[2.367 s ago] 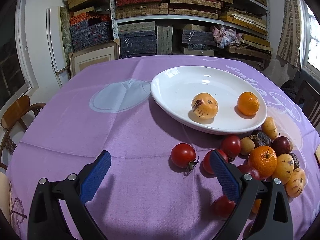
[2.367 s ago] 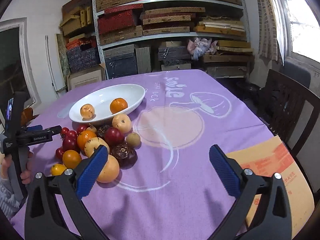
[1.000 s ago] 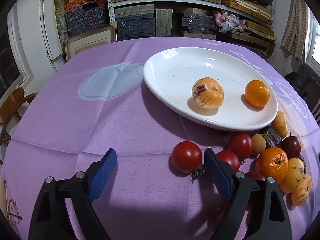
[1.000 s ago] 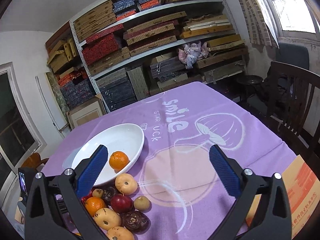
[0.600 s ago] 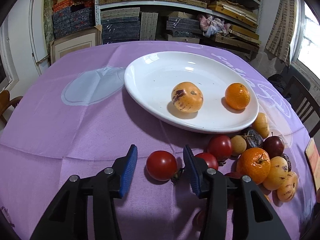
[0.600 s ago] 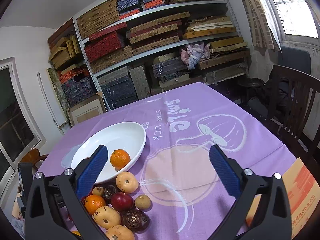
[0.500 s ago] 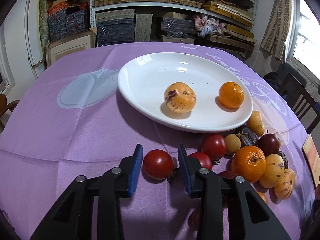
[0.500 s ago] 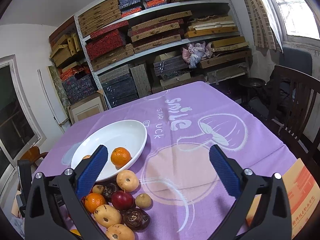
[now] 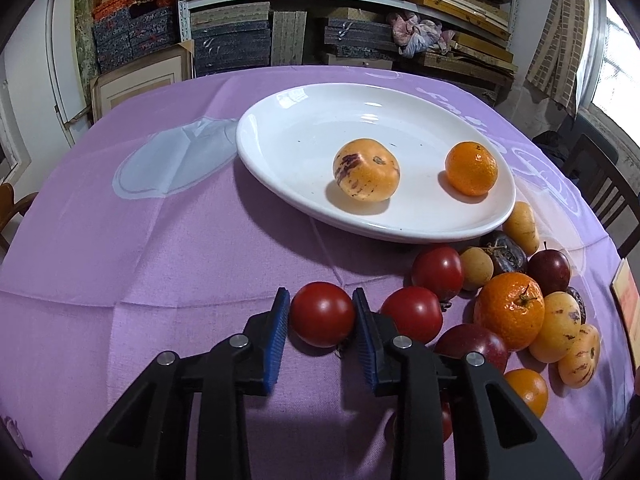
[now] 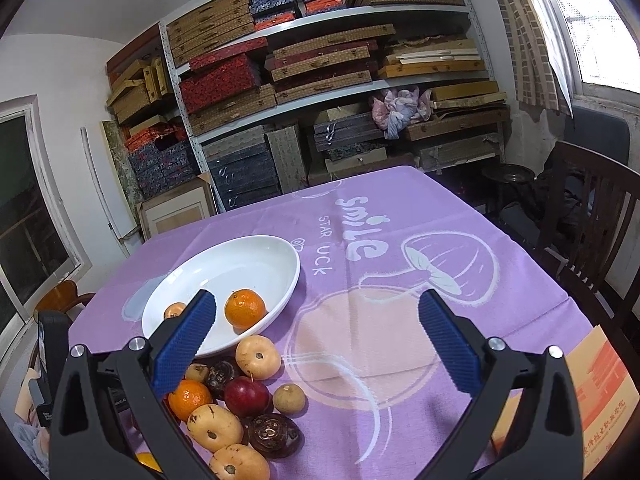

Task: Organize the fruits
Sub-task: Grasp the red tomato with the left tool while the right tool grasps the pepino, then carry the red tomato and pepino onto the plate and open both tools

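Note:
In the left wrist view my left gripper (image 9: 322, 314) is shut on a red tomato (image 9: 322, 314) that rests on the purple cloth, one blue pad against each side. Beyond it stands the white plate (image 9: 288, 120) with a speckled yellow fruit (image 9: 366, 170) and a mandarin (image 9: 471, 168). To the right lies a heap of tomatoes (image 9: 412, 314), a mandarin (image 9: 509, 311) and yellow fruits. My right gripper (image 10: 316, 332) hangs open and empty above the table, with the same plate (image 10: 280, 256) and the fruit heap (image 10: 246, 396) under its left finger.
Wooden chairs (image 10: 596, 216) stand at the table's right side. A cardboard box (image 10: 604, 392) lies at the near right corner. Shelves (image 10: 320, 80) packed with boxes fill the back wall. The person's other hand and the left tool's handle (image 10: 50, 356) show at the far left.
My left gripper's jaws came together from wide open onto the red tomato. The right gripper kept open, with its view shifting only slightly.

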A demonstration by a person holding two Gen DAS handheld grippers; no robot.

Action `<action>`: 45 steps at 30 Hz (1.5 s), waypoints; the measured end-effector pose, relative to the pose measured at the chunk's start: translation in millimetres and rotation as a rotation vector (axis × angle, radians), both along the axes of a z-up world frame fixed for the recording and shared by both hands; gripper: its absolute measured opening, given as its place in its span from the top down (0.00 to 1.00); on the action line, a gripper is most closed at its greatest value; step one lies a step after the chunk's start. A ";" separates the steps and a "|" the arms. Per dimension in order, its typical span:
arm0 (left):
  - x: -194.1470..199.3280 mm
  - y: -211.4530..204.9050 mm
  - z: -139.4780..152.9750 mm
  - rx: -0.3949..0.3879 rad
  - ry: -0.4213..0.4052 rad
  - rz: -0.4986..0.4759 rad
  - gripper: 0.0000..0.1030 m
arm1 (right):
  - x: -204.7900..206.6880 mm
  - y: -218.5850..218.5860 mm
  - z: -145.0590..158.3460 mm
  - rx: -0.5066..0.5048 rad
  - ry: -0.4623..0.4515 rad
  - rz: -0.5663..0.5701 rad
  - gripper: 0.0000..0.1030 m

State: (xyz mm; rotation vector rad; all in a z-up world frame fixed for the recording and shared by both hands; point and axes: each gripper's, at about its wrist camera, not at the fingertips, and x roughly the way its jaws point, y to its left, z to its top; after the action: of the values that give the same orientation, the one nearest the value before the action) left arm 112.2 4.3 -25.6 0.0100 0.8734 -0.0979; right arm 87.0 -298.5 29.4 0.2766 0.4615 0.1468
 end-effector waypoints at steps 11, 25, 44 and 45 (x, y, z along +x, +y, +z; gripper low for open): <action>-39.8 23.7 10.9 0.033 -0.060 0.071 0.71 | -35.8 36.4 -43.9 -0.207 0.234 0.236 0.04; -38.3 25.2 9.5 0.006 -0.041 0.059 0.71 | -42.5 80.5 -66.6 -0.293 0.292 0.386 0.23; -37.3 24.9 7.9 -0.003 -0.026 0.060 0.71 | -37.2 85.6 -69.9 -0.303 0.313 0.396 0.54; -37.4 24.8 7.9 -0.004 -0.026 0.060 0.71 | -37.5 85.7 -69.8 -0.299 0.311 0.394 0.54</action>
State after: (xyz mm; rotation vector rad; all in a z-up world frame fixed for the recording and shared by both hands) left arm 74.7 29.1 -17.8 -0.0184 0.8465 -0.0437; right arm 49.5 -212.9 -40.3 -0.0915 0.8359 0.4180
